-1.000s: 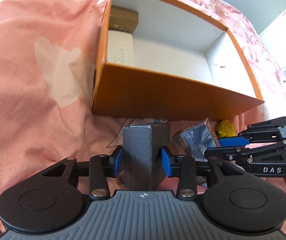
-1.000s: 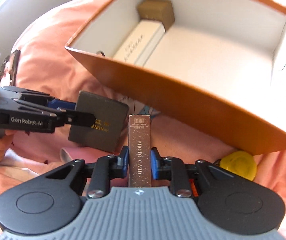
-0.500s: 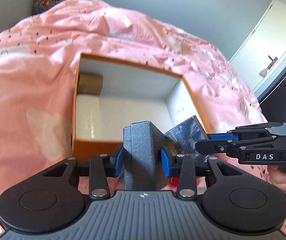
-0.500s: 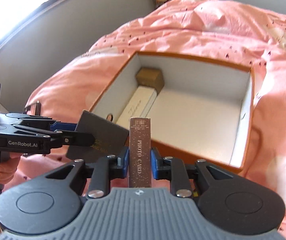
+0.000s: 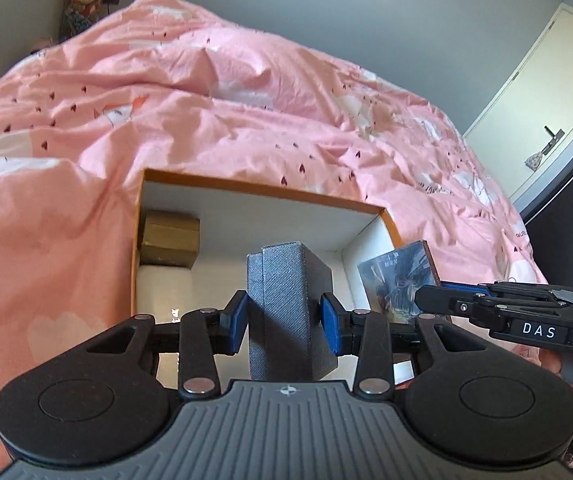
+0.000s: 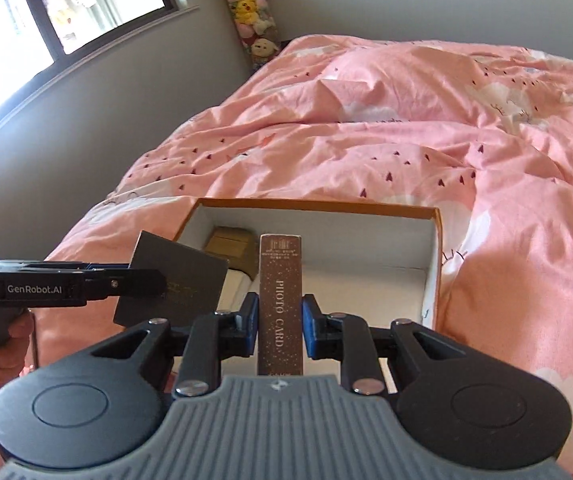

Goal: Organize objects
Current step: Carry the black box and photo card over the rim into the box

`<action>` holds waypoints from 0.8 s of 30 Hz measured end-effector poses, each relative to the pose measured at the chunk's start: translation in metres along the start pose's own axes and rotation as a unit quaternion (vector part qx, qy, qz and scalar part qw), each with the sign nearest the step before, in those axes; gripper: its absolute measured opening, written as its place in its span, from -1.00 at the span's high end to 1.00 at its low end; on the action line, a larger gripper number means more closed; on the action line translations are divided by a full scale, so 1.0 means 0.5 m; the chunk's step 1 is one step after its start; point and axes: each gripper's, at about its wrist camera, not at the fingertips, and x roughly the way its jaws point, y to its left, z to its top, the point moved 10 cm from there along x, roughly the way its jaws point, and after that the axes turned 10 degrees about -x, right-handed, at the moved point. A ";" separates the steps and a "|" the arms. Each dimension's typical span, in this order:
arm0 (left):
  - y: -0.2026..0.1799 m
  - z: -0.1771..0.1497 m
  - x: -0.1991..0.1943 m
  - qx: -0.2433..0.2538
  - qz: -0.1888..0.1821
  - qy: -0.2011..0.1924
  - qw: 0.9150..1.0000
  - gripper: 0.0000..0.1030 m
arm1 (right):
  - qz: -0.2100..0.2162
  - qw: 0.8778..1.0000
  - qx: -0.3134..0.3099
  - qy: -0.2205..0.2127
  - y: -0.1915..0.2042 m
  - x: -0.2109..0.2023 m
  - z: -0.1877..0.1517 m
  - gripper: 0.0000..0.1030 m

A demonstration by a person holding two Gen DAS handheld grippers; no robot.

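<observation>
Two grippers each carry a load above the near edge of the orange box (image 5: 262, 189). Left gripper (image 5: 284, 322) has its fingers clamped on a grey case (image 5: 280, 312); right gripper (image 6: 279, 326) has its fingers clamped on a brown photo-card box (image 6: 280, 300). Farther in, a small gold box (image 5: 170, 238) sits in the orange box's far left corner, on the pink duvet (image 5: 246, 112).

Orange box (image 5: 262, 190), white inside; pink duvet (image 5: 246, 92) with dark hearts; grey textured case (image 5: 282, 312); brown speckled card box (image 6: 280, 304).
</observation>
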 end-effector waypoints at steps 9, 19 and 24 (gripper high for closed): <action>0.044 -0.074 0.134 -0.040 0.006 0.111 0.993 0.15 | 0.011 0.995 0.084 0.055 -0.068 0.117 -0.060 0.54; 0.080 -0.110 0.183 -0.055 0.038 0.154 0.986 0.14 | 0.018 0.992 0.094 0.080 -0.076 0.181 -0.096 0.54; 0.090 -0.114 0.181 -0.066 0.041 0.170 0.982 0.11 | 0.017 0.991 0.095 0.087 -0.081 0.197 -0.107 0.54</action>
